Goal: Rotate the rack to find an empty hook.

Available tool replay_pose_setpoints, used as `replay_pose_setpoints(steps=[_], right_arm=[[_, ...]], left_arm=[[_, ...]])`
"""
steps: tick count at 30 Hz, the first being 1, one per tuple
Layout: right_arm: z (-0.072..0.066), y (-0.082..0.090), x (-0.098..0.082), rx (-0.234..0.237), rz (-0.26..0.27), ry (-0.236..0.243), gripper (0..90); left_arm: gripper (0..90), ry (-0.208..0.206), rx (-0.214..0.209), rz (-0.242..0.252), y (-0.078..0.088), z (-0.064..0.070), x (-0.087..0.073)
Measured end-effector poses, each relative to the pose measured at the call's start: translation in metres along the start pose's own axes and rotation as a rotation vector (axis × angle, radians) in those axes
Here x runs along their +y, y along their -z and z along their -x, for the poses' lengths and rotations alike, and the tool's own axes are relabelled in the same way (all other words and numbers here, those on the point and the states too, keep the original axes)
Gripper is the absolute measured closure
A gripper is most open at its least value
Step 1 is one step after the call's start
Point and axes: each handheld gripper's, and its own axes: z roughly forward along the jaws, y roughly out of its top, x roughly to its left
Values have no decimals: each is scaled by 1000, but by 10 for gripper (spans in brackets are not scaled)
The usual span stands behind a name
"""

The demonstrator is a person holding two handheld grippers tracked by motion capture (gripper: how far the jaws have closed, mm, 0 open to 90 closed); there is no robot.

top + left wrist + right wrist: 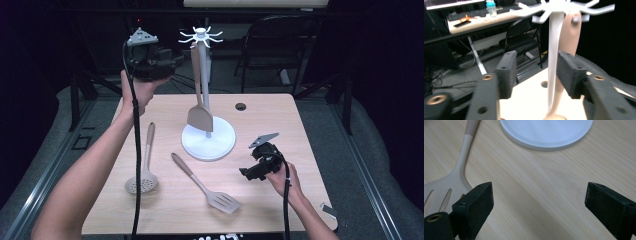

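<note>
Looks like lab or work room. Dark walls all around. Far side: long desk (474, 18) with keyboard (465, 15) and bottle (491, 7), black folding chair (280, 40), loose wires on grey floor (60, 130). Wooden table (260, 125) in middle.

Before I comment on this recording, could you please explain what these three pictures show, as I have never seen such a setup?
There is no robot: a person holds a two-jaw tool in each hand. The high view looks down on a wooden table; each of the other two views comes from a camera riding on one gripper. The left gripper is raised, open, by a white utensil stand, from whose hooks a solid turner hangs. The right gripper is low over the table, open, holding nothing. On the table lie a skimmer spoon and a slotted spatula.
</note>
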Motion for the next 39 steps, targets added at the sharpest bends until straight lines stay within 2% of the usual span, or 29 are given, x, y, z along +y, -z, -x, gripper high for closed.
replay_pose_setpoints(steps=[5, 9, 13, 19, 23, 28, 35, 39], right_arm=[[-3, 0, 1, 1, -1, 5, 83], [-5, -1, 1, 4, -10, 7, 90], [-8, -2, 1, 1, -15, 21, 103], [-11, -4, 2, 1, -13, 24, 114], [-12, -6, 2, 7, -24, 30, 116], [-13, -7, 2, 3, -30, 29, 124], [-15, -10, 2, 4, -42, 38, 127], [-15, -11, 1, 7, -46, 37, 127]], left_arm=[[340, 0, -10, -45, 5, -3, -24], [265, 10, -22, -84, 8, -4, -47], [215, 42, -34, -109, 10, -7, -73], [178, 122, -35, -143, 10, -10, -118], [168, 154, -37, -174, 9, -12, -143], [155, 156, -31, -221, 7, -9, -170], [151, 149, -37, -271, 3, 2, -203], [148, 160, -39, -282, 3, 6, -217]])
